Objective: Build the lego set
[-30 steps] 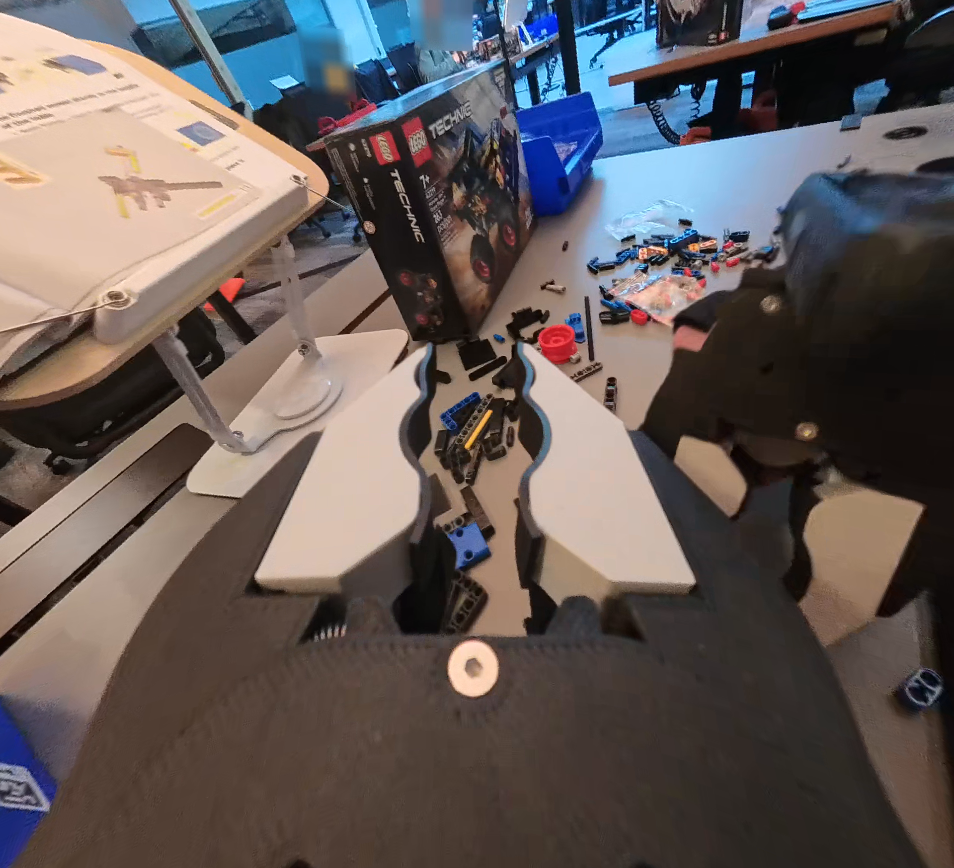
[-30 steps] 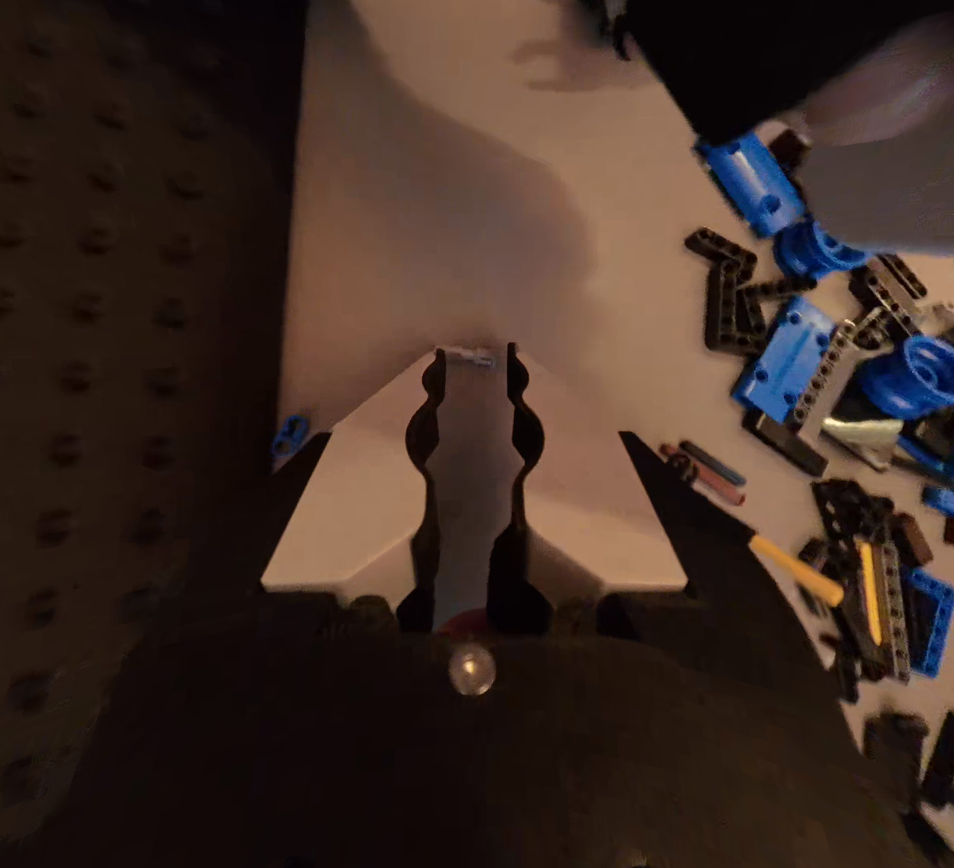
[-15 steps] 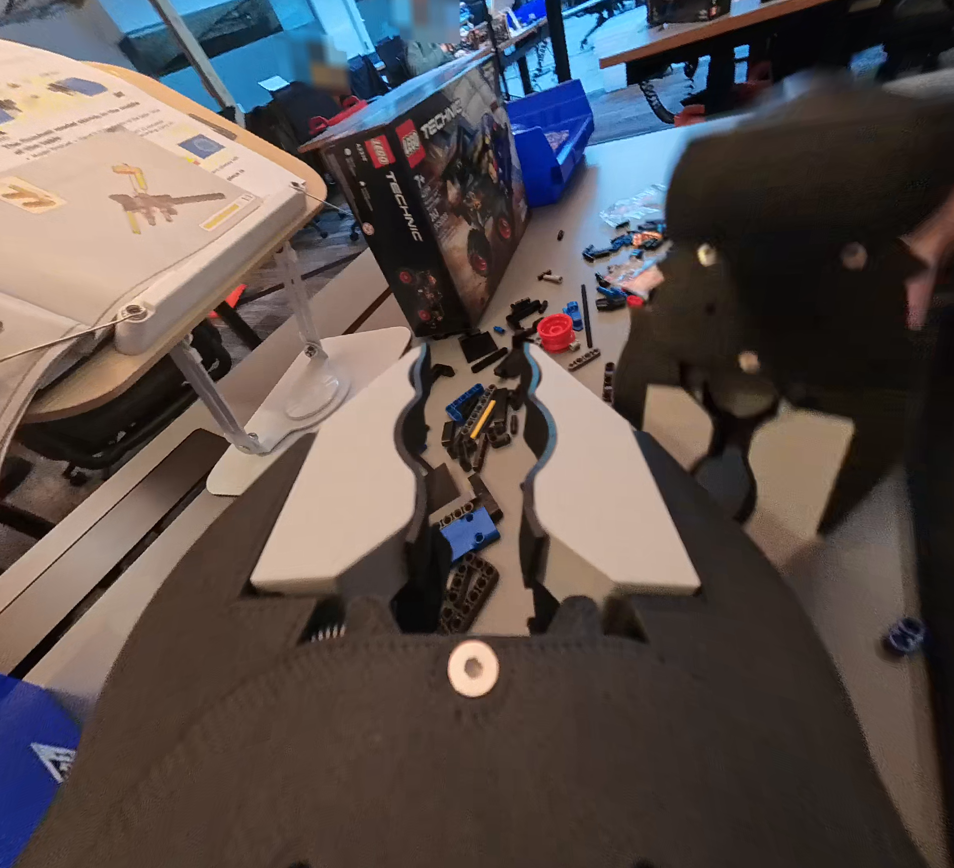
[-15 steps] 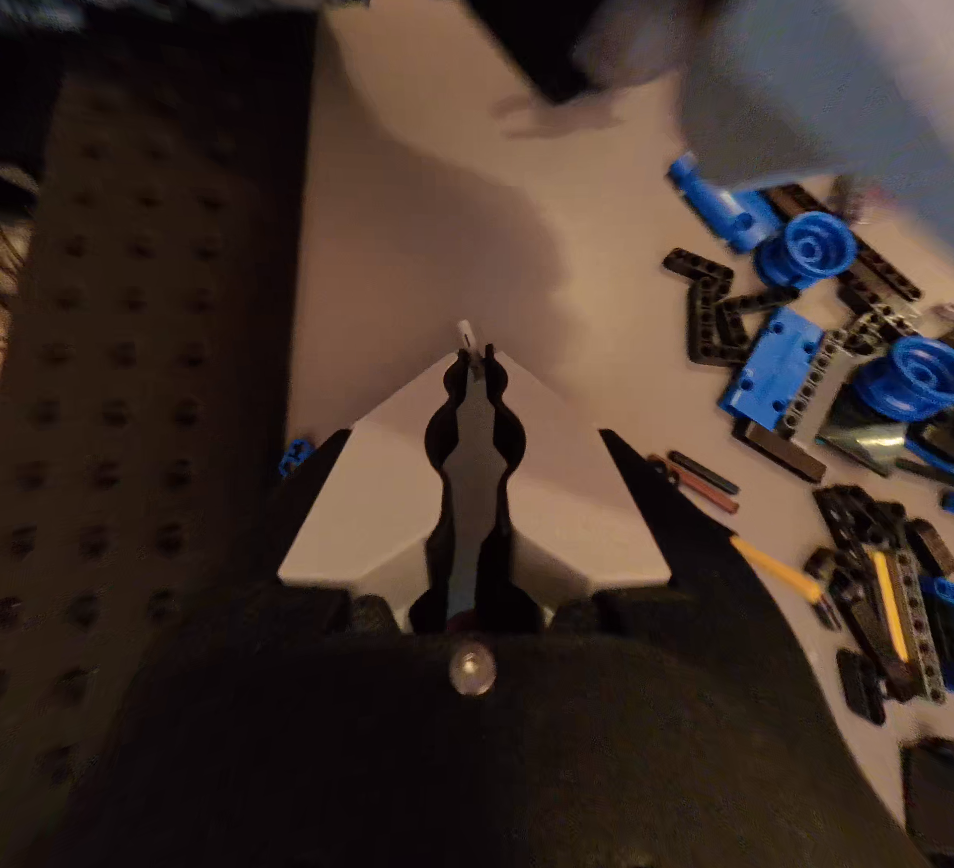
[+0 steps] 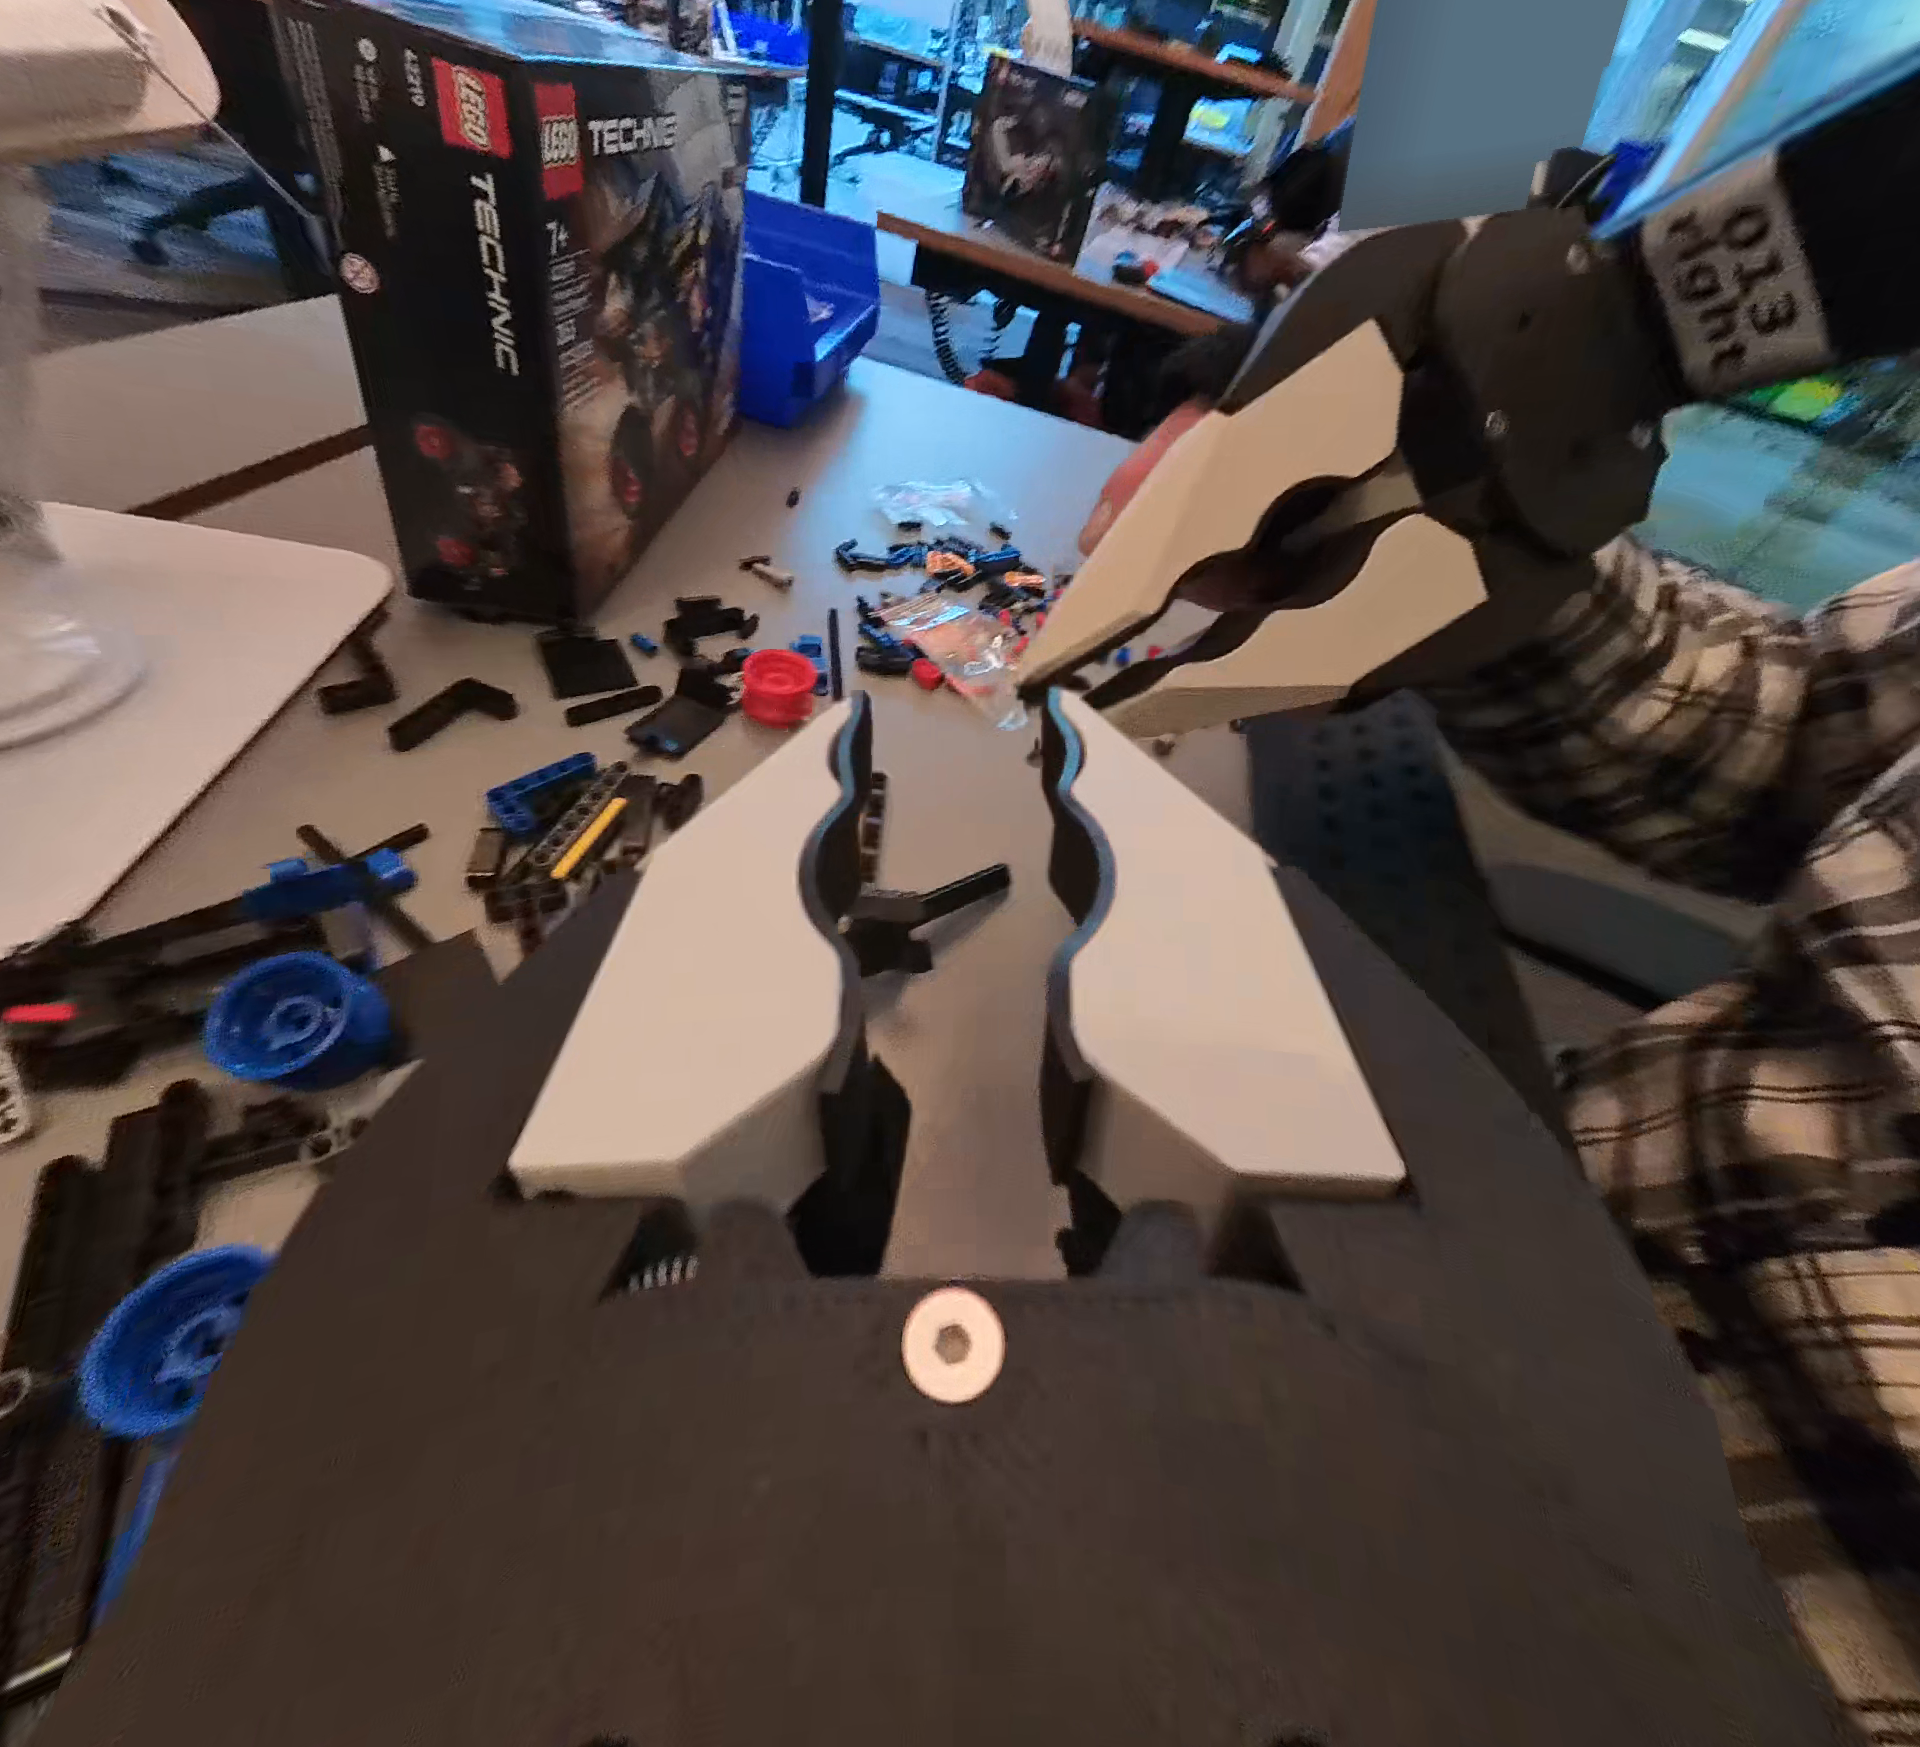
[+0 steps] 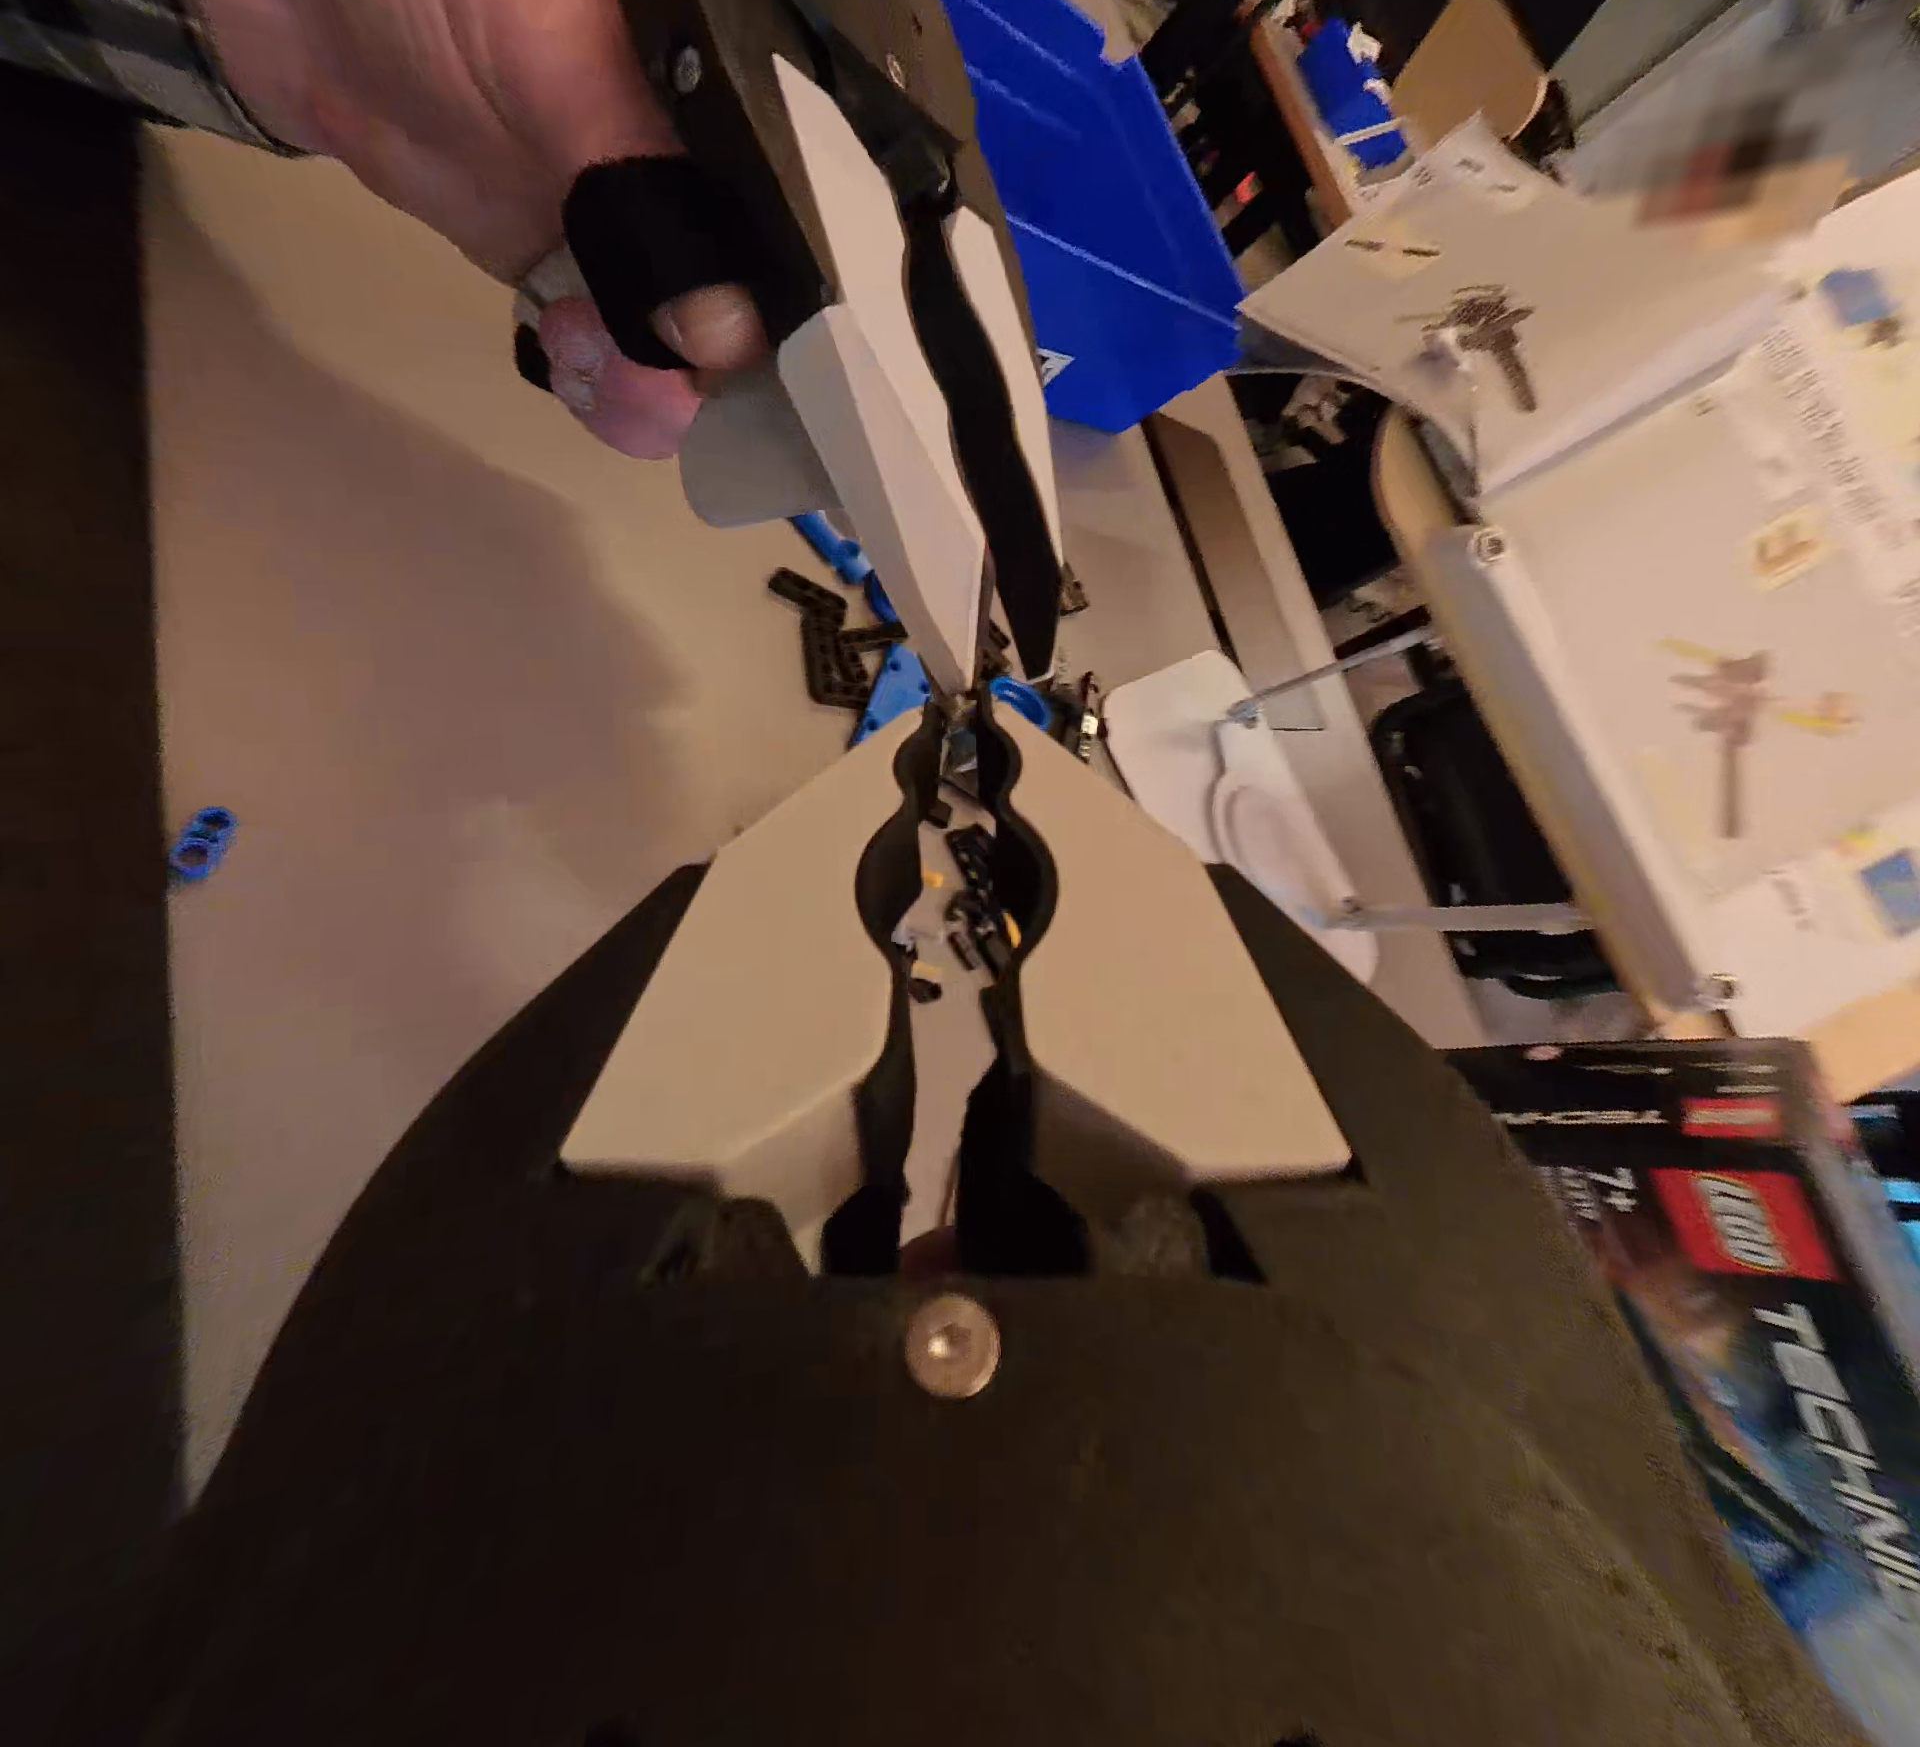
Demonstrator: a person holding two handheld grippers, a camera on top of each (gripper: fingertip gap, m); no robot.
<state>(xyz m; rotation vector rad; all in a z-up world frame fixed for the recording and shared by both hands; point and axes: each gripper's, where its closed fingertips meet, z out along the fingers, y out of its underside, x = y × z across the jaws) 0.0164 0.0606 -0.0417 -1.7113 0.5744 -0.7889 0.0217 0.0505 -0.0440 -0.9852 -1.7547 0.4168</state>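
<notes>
My left gripper point(image 5: 951, 721) is open and empty above the grey table point(image 5: 935, 471); a black Lego piece point(image 5: 904, 918) lies on the table below the gap between its fingers. My right gripper point(image 6: 954, 726) is shut on a small grey pin point(image 6: 951, 733), which is barely visible at its tips. In the left wrist view the right gripper point(image 5: 1044, 695) comes in from the upper right, and its tips almost touch my left gripper's right fingertip. In the right wrist view the left gripper point(image 6: 992, 658) points down at my tips. Loose black, blue and yellow pieces point(image 5: 561, 830) are scattered on the table.
The black Lego box point(image 5: 540, 326) stands at the back left, with a blue bin point(image 5: 805, 315) behind it. Blue wheels point(image 5: 291, 1017), a red wheel point(image 5: 779, 684) and a clear bag of parts point(image 5: 956, 637) lie around. The instruction booklet point(image 6: 1662, 554) sits on a white stand point(image 5: 156, 710). A plaid sleeve point(image 5: 1662, 762) is at the right. Both grippers' tips are close together, under 4 cm apart. Both grippers' tips are roughly 20 centimeters from the red wheel point(image 5: 779, 684).
My right gripper closed on the small pin, lifted it off the table and swung round to face my left gripper. My left gripper turned right; the tips now meet.
</notes>
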